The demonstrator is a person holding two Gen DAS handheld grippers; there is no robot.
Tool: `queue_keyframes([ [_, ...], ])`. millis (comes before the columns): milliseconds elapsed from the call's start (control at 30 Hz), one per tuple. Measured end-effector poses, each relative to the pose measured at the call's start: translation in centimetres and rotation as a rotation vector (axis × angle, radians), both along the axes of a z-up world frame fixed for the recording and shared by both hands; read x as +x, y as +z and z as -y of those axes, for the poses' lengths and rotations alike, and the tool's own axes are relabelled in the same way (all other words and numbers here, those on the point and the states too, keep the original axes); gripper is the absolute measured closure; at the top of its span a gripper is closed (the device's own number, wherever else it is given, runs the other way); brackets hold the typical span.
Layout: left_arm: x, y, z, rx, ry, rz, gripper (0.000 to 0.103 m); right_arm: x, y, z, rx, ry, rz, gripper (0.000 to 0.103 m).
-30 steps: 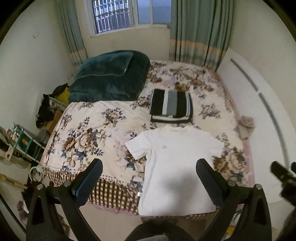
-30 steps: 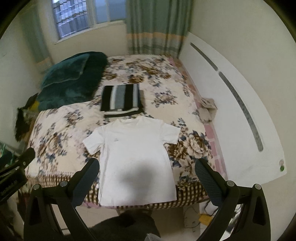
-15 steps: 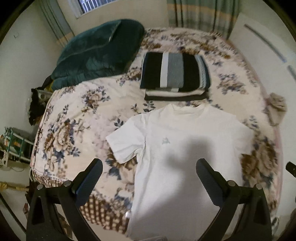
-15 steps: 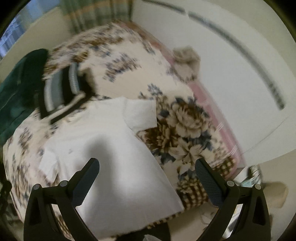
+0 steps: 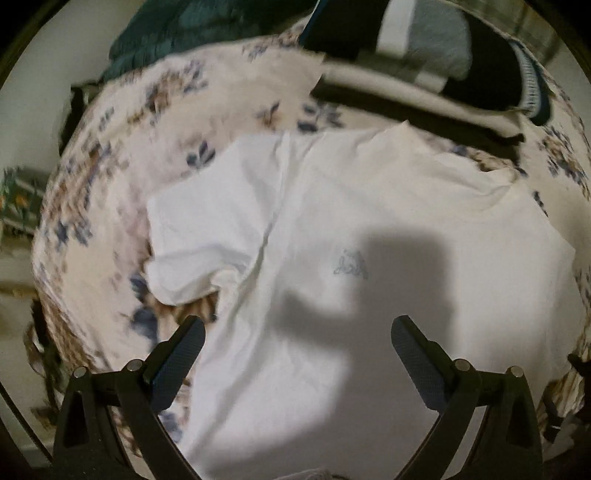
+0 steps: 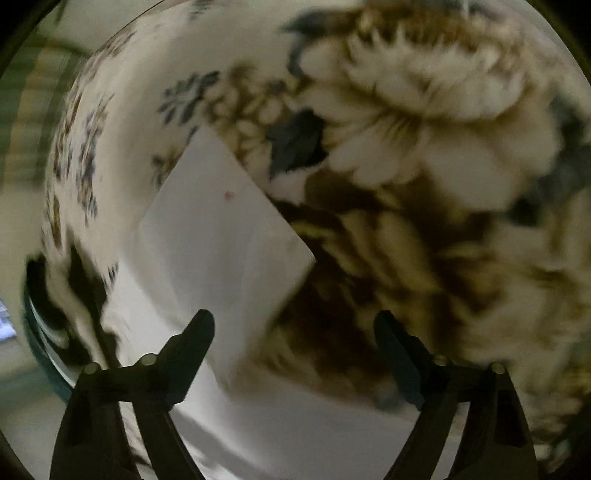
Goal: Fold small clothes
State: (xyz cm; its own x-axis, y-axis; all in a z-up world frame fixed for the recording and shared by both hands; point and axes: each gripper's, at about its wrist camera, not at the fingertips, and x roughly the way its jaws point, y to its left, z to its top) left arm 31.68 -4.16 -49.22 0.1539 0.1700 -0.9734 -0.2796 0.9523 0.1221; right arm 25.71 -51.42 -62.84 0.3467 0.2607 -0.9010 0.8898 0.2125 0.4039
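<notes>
A white T-shirt (image 5: 369,221) lies flat on the floral bedspread (image 5: 129,147), collar toward the far side. My left gripper (image 5: 297,350) is open and empty, hovering low over the shirt's left side, below its left sleeve (image 5: 207,236). My right gripper (image 6: 295,343) is open and empty, close above the shirt's right sleeve (image 6: 221,236), whose edge lies between the fingers. The right wrist view is blurred.
A stack of folded striped clothes (image 5: 424,55) lies just beyond the shirt's collar. A dark green quilt (image 5: 192,33) sits at the far left of the bed. The bed's left edge and floor clutter (image 5: 18,199) show at the left.
Both grippers have dropped down and forward toward the shirt, the left over the left side, the right over the right sleeve. Both stayed open.
</notes>
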Motion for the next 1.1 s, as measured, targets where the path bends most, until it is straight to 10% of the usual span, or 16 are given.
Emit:
queue_keyframes([
  [67,0.0,-0.9,0.0,-0.017,0.02,0.003,0.0,0.6,-1.1,0.0,-0.003,-0.062,0.052,0.039],
  [167,-0.1,-1.5,-0.9,-0.033,0.051,0.014,0.0,2.0,-0.4,-0.7,-0.099,-0.056,0.087,0.093],
  [300,-1.0,-0.9,-3.3,-0.035,0.104,0.031,0.0,6.4,3.9,-4.6,-0.338,0.163,0.093,0.093],
  [600,-4.7,-0.7,-10.4,0.113,0.149,0.05,0.0,14.2,7.6,-31.2,-0.909,1.16,0.176,0.094],
  [767,-6.6,-1.7,-13.8,0.118,0.202,0.031,0.0,12.6,1.6,-38.3,-0.789,1.439,0.055,0.086],
  [900,-7.5,-2.5,-15.9,0.023,0.265,0.017,0.0,10.7,2.9,-36.0,-0.566,1.292,0.084,0.047],
  [1100,-6.2,-4.5,-17.9,-0.196,0.365,0.044,0.001,8.6,5.6,-30.5,-0.47,1.047,0.072,0.044],
])
